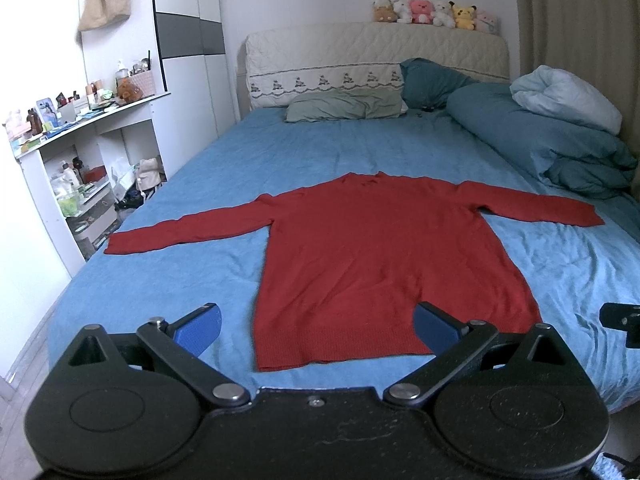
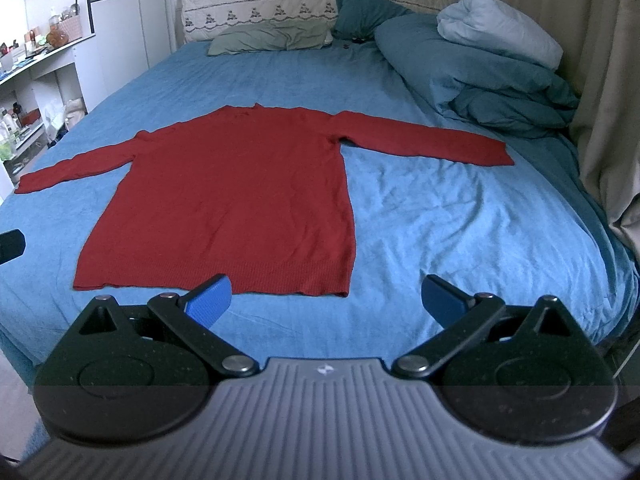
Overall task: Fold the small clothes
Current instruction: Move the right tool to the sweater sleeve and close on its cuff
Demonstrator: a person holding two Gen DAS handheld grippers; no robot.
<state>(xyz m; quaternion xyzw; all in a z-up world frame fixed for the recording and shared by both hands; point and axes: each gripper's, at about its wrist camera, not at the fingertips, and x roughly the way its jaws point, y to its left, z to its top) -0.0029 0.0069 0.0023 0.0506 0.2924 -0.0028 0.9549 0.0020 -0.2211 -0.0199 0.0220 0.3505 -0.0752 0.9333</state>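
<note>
Your sweater (image 1: 368,248) lies flat on the bed (image 1: 192,184), front down or up you cannot tell, with both sleeves stretched straight out to the sides and the hem nearest you. The collar points toward the headboard (image 1: 360,52).

Your left gripper (image 1: 316,326) hangs just above the hem with its fingers spread wide and holding nothing; the left pad (image 1: 198,330) sits over bare sheet, the right pad (image 1: 436,326) over the sweater's lower edge. Your right gripper (image 2: 327,300) is likewise released and empty, near the hem's right corner: its left pad (image 2: 210,300) overlaps the hem, its right pad (image 2: 444,300) is over the sheet, well clear of the cloth.

Farther up the bed sit a green pillow (image 1: 344,106) and a bunched teal duvet (image 1: 540,140) with a pale blanket (image 1: 568,98) on top (all well apart from the sweater). Plush toys (image 1: 436,14) line the headboard, and a cluttered shelf (image 1: 80,120) stands to the left of the bed.
</note>
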